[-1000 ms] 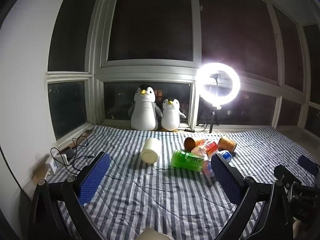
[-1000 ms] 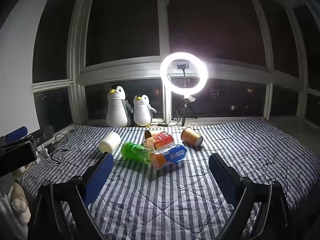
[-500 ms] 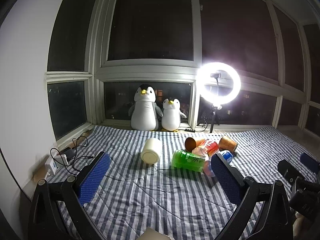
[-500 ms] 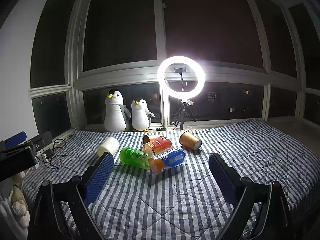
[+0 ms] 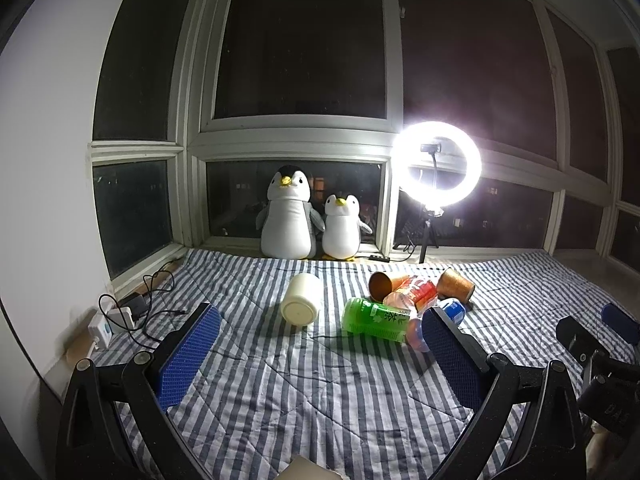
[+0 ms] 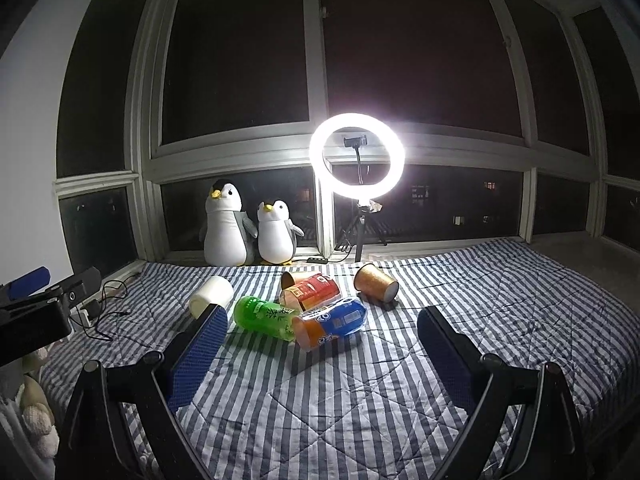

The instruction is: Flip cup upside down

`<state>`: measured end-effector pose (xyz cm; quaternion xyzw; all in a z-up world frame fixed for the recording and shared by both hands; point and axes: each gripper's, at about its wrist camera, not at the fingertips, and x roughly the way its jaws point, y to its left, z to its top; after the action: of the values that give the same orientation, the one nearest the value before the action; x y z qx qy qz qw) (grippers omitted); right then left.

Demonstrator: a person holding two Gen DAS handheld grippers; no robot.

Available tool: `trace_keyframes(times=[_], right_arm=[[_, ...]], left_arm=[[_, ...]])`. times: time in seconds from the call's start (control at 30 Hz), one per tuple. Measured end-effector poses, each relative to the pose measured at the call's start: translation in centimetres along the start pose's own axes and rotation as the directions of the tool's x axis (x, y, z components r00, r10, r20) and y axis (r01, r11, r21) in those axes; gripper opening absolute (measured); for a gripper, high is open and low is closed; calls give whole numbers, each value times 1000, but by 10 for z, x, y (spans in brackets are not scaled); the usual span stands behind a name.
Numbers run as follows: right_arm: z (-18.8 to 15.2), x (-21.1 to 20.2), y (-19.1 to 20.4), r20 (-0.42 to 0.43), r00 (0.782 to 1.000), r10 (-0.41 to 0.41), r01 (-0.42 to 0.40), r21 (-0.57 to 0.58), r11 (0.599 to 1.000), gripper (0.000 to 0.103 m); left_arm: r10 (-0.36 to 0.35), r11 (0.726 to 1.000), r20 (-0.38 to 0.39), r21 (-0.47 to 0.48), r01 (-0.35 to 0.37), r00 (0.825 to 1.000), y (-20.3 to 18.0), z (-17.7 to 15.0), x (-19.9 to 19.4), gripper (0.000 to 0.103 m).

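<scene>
A white cup (image 5: 301, 299) lies on its side on the striped quilt (image 5: 280, 380), its base toward me; it also shows in the right wrist view (image 6: 211, 295). Two brown paper cups lie on their sides: one (image 5: 455, 285) at the right of a bottle pile, also in the right wrist view (image 6: 375, 281), and one (image 5: 382, 284) behind the pile. My left gripper (image 5: 320, 348) is open and empty, well short of the white cup. My right gripper (image 6: 320, 344) is open and empty, short of the bottles.
A green bottle (image 6: 266, 317), a red bottle (image 6: 312, 290) and a blue-labelled orange bottle (image 6: 331, 323) lie in a pile. Two plush penguins (image 5: 290, 218) and a lit ring light (image 5: 436, 169) stand at the window. A power strip with cables (image 5: 120, 316) lies at left.
Both grippers have drifted slightly; the right wrist view has tilted up a little and shifted right. The objects have not moved and both grippers stay open.
</scene>
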<state>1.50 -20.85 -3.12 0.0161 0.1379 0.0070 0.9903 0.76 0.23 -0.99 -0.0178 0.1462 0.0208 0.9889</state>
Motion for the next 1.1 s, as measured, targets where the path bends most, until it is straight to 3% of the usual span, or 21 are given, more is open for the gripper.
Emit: trace_keyframes(times=[1.1], right_arm=[[-6,15,-19,-36,998,-42,43,30,999,94]], left_arm=[[-37,999,-35,32,38,999,-25,1,35,102]])
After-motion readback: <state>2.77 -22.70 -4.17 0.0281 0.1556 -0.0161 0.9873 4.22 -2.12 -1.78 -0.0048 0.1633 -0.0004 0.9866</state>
